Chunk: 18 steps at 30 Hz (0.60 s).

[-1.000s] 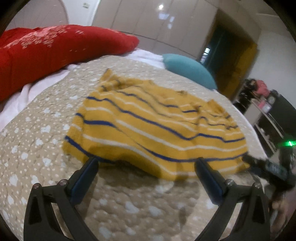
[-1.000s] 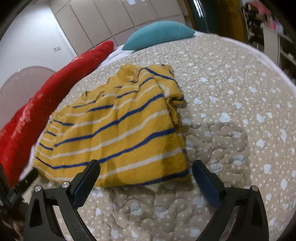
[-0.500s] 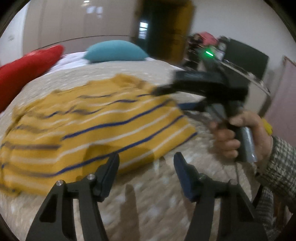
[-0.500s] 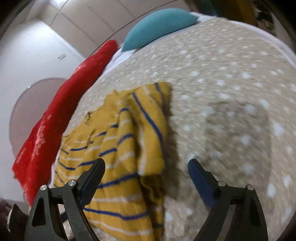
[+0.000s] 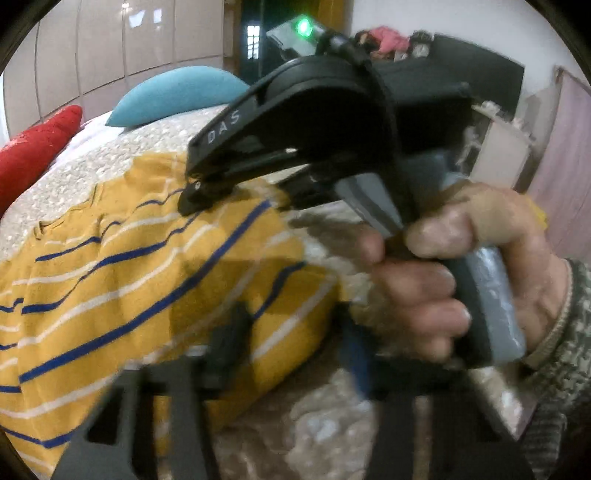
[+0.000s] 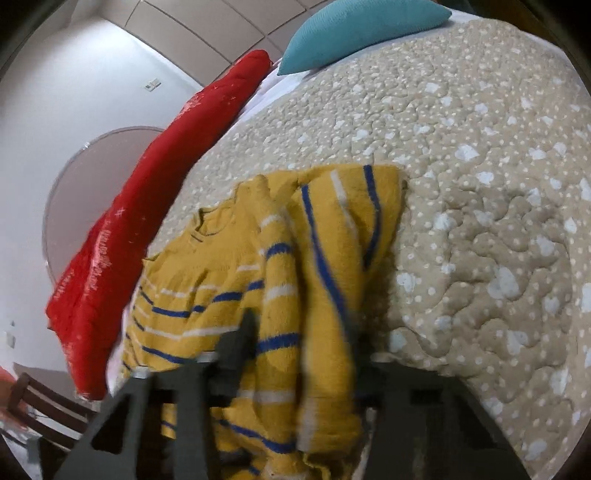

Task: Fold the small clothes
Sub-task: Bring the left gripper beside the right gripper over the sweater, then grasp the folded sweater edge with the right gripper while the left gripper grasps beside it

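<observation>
Half a second ago the left claw (image 5: pixel 291 347) was half open just short of the sweater's (image 5: pixel 122 280) near edge; now its fingers stand closer together around that edge, with yellow cloth between them. Motion blur smears both fingers, so I cannot tell whether they actually pinch the cloth.

The right claw (image 6: pixel 299 347) has also closed in. Before, its fingers stood wide with the sweater's (image 6: pixel 332 236) side edge between them; now they are narrow, and a bunched ridge of the knit fills the gap and rises between them. Both tips are blurred and partly buried in cloth, so a firm grip cannot be confirmed.

In the left view the right tool, with the hand (image 5: pixel 465 273) gripping its handle, has grown much larger and now hides most of the sweater's far right side and the room behind. Its tip sits on the cloth.

The sweater lies on the bed (image 6: pixel 480 155), its right side gathered up, its left part flat. The red pillow (image 6: pixel 155 206) and teal pillow (image 6: pixel 354 29) are cut off by the frame.
</observation>
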Motion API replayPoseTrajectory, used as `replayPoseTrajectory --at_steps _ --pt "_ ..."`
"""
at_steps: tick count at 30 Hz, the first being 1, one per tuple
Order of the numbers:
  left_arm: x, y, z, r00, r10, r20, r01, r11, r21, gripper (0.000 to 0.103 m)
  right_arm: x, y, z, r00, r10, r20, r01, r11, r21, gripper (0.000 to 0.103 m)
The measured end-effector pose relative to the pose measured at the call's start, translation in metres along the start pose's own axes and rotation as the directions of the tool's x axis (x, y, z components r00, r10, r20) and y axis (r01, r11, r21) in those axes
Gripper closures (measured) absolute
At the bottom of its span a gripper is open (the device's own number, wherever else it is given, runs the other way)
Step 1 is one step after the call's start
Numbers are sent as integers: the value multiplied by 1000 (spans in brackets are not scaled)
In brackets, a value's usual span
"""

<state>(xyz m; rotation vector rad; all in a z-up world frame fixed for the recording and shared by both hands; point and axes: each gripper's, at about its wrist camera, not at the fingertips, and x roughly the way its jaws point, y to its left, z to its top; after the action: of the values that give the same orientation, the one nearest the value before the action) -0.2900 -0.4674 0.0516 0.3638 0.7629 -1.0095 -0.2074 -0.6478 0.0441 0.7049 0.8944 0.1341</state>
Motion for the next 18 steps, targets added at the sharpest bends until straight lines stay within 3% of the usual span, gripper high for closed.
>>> replayPoseTrajectory --at_steps 2,7,10,14,18 --pt "-9 -1 0 998 44 33 -44 999 0 96 -7 0 4 1000 -8 11 8 1000 24 82" --pt "-37 25 -8 997 -26 76 35 992 -125 97 -17 43 5 990 -142 -4 140 981 -135 83" --pt "-66 47 -14 990 -31 138 60 976 -208 97 -22 68 10 989 -146 11 146 979 -140 83" --pt "-106 88 -25 977 -28 209 98 939 -329 97 -22 111 17 993 -114 21 116 984 -138 83" --pt "-145 142 -48 967 1 257 115 893 -436 97 1 180 20 994 -113 14 113 969 -219 84"
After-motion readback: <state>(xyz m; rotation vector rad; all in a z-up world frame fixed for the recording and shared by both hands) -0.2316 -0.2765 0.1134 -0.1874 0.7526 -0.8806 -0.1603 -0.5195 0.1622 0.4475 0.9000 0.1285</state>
